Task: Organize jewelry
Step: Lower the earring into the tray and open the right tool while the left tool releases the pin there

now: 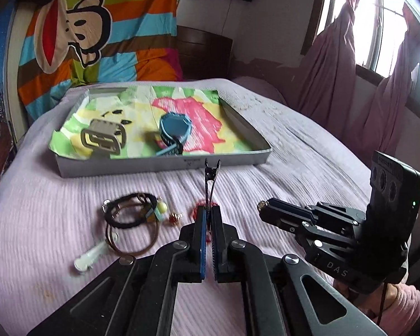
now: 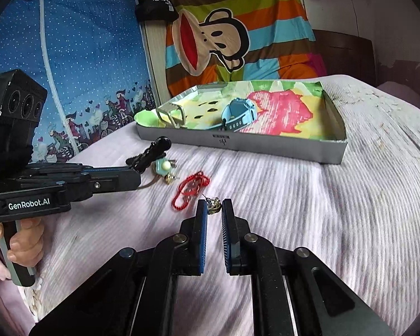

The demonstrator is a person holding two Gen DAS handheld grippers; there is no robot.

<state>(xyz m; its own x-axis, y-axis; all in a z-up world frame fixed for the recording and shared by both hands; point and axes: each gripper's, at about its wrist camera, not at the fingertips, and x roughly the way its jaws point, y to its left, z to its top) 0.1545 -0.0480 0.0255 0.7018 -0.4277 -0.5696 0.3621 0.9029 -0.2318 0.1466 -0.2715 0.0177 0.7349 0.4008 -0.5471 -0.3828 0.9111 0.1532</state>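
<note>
Left fingers (image 1: 208, 212) clamped clip (image 1: 211, 180); right fingers (image 2: 214, 207) pinched earring (image 2: 214, 205). Carry both level over tray (image 1: 165, 165) wall, upper centre, before releasing.

Bed (image 1: 294, 145) (lilac cover): tray (image 1: 165, 165), hair ties (image 1: 126, 218), red beads (image 2: 190, 189)

Jewelry and holders, counted

One shallow tray (image 1: 165, 165); two watches in it, one grey (image 1: 103, 137), one blue (image 1: 174, 131); one black hair clip (image 1: 210, 184); one red bead string (image 2: 189, 190); one small gold earring (image 2: 214, 205); two hair ties, black (image 1: 126, 212) and brown (image 1: 131, 240); two handheld grippers, left (image 1: 207, 215) and right (image 2: 214, 207).
</note>
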